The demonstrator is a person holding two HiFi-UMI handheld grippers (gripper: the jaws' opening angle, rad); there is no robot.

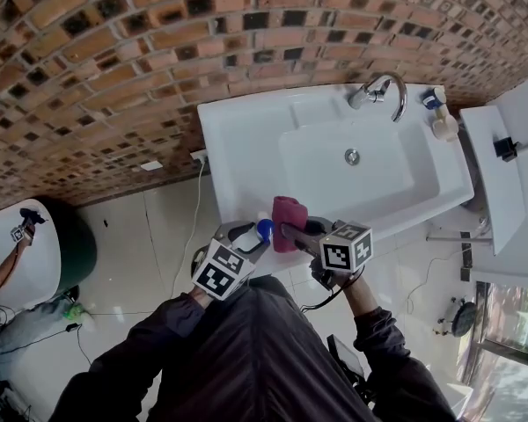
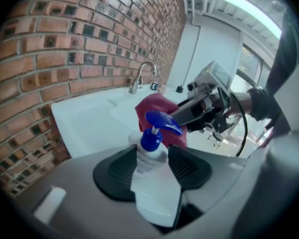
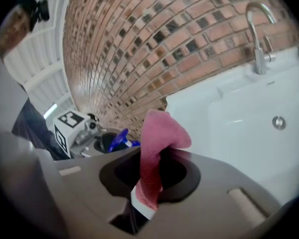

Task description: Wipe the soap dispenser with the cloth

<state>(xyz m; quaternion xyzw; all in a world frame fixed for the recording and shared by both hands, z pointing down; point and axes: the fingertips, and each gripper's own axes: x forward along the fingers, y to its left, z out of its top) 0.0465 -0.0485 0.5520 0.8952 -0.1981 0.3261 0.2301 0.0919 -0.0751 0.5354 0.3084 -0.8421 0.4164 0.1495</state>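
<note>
The soap dispenser, a white bottle with a blue pump head, sits between the pads of my left gripper, which is shut on its body. In the head view the dispenser's blue pump is over the sink's front rim. My right gripper is shut on a dark pink cloth that stands up out of its jaws. The cloth hangs just right of the pump, close behind it in the left gripper view; whether they touch I cannot tell. From the right gripper view the blue pump shows left of the cloth.
A white sink stands against a brick wall, with a chrome faucet and small bottles at its far right corner. A white counter lies to the right. A round white tub and cables lie on the tiled floor at left.
</note>
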